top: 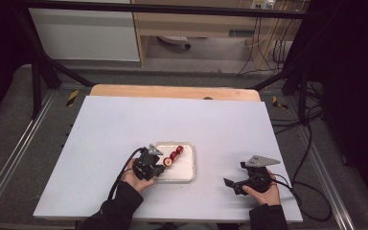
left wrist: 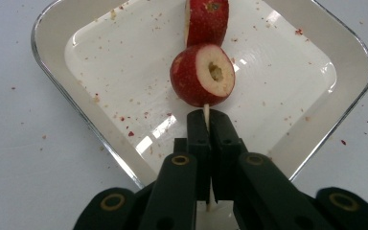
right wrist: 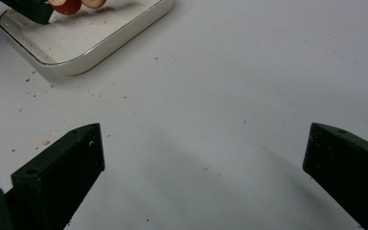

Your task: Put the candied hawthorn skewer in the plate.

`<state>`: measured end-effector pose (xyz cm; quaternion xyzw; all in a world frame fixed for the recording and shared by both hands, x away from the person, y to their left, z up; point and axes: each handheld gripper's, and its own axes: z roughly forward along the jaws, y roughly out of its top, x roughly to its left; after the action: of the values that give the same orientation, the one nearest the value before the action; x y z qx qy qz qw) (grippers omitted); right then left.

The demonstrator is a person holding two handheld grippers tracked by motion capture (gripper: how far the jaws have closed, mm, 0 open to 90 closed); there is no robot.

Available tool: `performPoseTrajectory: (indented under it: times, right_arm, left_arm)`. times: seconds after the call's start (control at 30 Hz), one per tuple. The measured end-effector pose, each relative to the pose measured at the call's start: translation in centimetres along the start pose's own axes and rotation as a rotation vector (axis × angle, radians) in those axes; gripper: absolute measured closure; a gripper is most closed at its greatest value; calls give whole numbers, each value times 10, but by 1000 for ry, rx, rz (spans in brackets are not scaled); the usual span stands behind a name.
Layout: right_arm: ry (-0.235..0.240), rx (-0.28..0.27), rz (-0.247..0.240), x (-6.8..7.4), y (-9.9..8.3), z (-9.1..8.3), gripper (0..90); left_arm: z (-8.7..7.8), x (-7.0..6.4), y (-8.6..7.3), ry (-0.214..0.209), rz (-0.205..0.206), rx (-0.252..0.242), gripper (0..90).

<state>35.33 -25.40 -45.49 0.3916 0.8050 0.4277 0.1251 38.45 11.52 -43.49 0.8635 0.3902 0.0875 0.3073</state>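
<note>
You are pinching thin stick (left wrist: pixel 206 115) tight in left gripper (left wrist: pixel 206 125). Red fruit pieces (left wrist: pixel 202 75) sitting over white tray (left wrist: pixel 52 28), stick pointing straight ahead. Right gripper (right wrist: pixel 203 148) gaping wide, holding nothing, far right of tray.

A pale lavender-white sheet covers the bench (top: pixel 124 124), with a strip of bare wood (top: pixel 172 91) showing along its far edge. Grey carpet floor (top: pixel 9 120) lies around it, crossed by metal rails (top: pixel 14 158) on both sides. Black frame bars (top: pixel 163 8) run overhead and slant down at the corners. Beyond stand a white cabinet (top: pixel 84 33) and a wooden shelf unit (top: pixel 196 24). Black cables (top: pixel 302 124) trail over the floor at the right, where the room is dark
</note>
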Motion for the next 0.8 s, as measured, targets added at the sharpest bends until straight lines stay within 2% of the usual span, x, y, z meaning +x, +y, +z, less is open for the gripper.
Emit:
performPoseTrajectory:
  times: [0.13,0.3,0.57,0.67,0.8]
  right_arm:
    - [-2,1,3,0,0,0,10]
    - [-6,8,0,0,0,0,9]
    - [-9,17,-3,0,0,1,10]
    - [-8,19,0,0,0,1,10]
    - [-6,19,-2,0,0,1,9]
  left_arm:
    - [-1,0,0,4,17,-1,861]
    - [-9,2,-1,-6,45,-44,766]
    - [-35,13,-11,-45,104,-111,455]
    - [-44,21,-18,-48,104,-131,327]
    - [-51,34,-32,-55,95,-128,197]
